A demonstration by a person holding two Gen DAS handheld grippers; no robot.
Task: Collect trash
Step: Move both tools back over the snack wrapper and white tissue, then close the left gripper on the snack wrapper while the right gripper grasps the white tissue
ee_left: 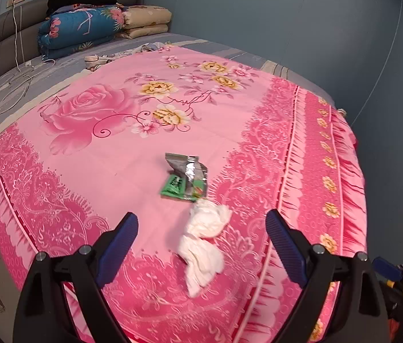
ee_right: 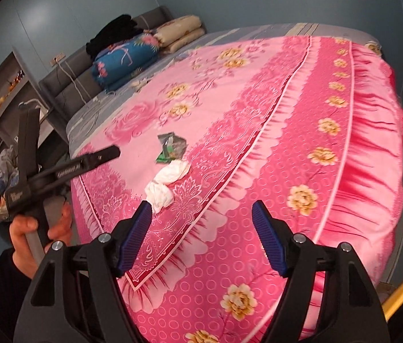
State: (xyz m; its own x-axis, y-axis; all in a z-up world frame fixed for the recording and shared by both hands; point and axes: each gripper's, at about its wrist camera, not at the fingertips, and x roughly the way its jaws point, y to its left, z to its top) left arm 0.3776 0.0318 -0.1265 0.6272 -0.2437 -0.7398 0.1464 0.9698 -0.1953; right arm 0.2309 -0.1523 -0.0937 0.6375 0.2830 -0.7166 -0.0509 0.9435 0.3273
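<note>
Nothing collected yet: left gripper (ee_left: 201, 225) and right gripper (ee_right: 201, 214) both gape empty, crumpled white tissue wads (ee_left: 201, 237) and torn green-silver foil wrapper (ee_left: 185, 175) lying untouched on the pink floral bedspread (ee_left: 101, 171) just ahead of the left fingertips.

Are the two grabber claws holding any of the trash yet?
No. The left gripper and right gripper are both open and empty. The tissues and the wrapper lie on the bed.
</note>
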